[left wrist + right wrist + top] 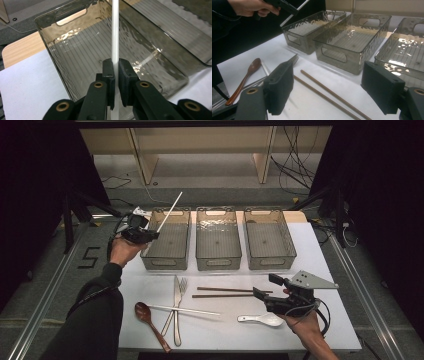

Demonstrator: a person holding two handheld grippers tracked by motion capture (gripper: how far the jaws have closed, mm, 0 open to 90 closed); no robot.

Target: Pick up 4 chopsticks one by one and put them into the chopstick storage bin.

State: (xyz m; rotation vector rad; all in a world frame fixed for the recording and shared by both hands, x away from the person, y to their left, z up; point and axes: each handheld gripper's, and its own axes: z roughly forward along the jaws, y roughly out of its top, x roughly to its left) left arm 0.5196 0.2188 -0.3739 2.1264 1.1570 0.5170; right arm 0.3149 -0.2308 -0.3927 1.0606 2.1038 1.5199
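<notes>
Three smoky transparent bins are lined up side by side across the far half of the tabletop (330,270), which is covered in white. A white chopstick (169,212) is pinched between the jaws of the left gripper (150,236), held by the left hand (125,251) at the near left corner of the left bin (167,240). The chopstick is carried in the air, tilted up and away over that bin, its far end well above the rim. In the left gripper view the white stick is seen clamped between the two black pads, with the bin's ribbed floor behind it.

The right gripper (266,288) is held low over the near right part of the tabletop, its jaws spread wide with nothing between them. Just beside its jaws, toward the middle, two brown chopsticks (227,292) are laid nearly parallel. A white soup spoon (262,320) is lying just in front of the right hand (305,322).

Nearer the left, a second white chopstick (195,310) is laid across a knife (176,315) and a fork (175,307), which cross each other. A brown wooden spoon (150,319) is lying to their left. The middle bin (218,240) and the right bin (270,240) are seen with nothing in them.
</notes>
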